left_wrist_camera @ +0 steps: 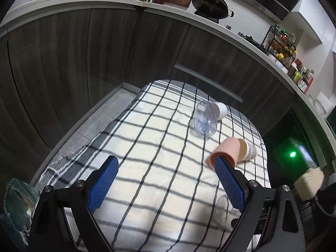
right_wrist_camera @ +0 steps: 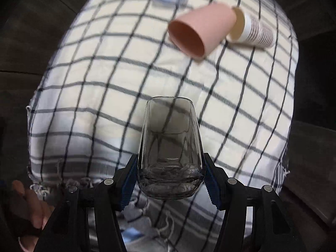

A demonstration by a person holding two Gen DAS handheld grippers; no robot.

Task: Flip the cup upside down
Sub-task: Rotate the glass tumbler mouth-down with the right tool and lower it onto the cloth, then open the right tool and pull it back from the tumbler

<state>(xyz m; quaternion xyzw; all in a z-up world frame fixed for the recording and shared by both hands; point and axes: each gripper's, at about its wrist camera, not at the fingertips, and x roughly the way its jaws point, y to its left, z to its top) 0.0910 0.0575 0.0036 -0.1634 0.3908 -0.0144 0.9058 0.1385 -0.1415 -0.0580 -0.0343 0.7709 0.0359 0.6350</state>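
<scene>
My right gripper (right_wrist_camera: 170,174) is shut on a smoky clear glass cup (right_wrist_camera: 170,147), gripping it near its thick base, the mouth pointing away from the camera above the checked cloth (right_wrist_camera: 94,96). A pink cup (right_wrist_camera: 199,29) lies on its side beyond it, next to a striped paper cup (right_wrist_camera: 254,29), also on its side. In the left wrist view my left gripper (left_wrist_camera: 166,168) is open and empty above the cloth (left_wrist_camera: 147,138); its right finger overlaps the pink cup (left_wrist_camera: 226,149). The glass cup shows faintly at the lower right (left_wrist_camera: 224,205).
A clear plastic cup (left_wrist_camera: 204,119) and a white cup (left_wrist_camera: 220,110) lie on their sides at the far end of the cloth. Dark cabinet fronts (left_wrist_camera: 105,58) stand behind, under a counter with a wok (left_wrist_camera: 212,5) and bottles (left_wrist_camera: 298,73). A hand (right_wrist_camera: 31,208) shows at the lower left.
</scene>
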